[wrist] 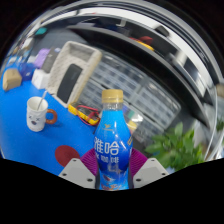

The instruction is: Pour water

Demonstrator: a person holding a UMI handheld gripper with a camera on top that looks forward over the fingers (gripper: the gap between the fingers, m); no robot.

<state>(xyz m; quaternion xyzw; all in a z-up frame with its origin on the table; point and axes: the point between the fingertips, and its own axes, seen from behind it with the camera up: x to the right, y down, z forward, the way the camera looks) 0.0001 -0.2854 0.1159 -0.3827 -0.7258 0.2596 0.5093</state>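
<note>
A white mug (37, 113) with a dark handle stands on a blue table (20, 135), well to the left of the gripper (113, 172). An orange-and-black tool (87, 112) lies on the table between mug and bottle. At centre, a blue-labelled water bottle (112, 145) with a yellow cap stands upright between the gripper's two fingers, whose purple pads (87, 161) press against its lower body from either side, pinching it. To the right, a leafy green plant (182, 148) sits near the table's edge. A white appliance (72, 68) stands beyond the mug.
</note>
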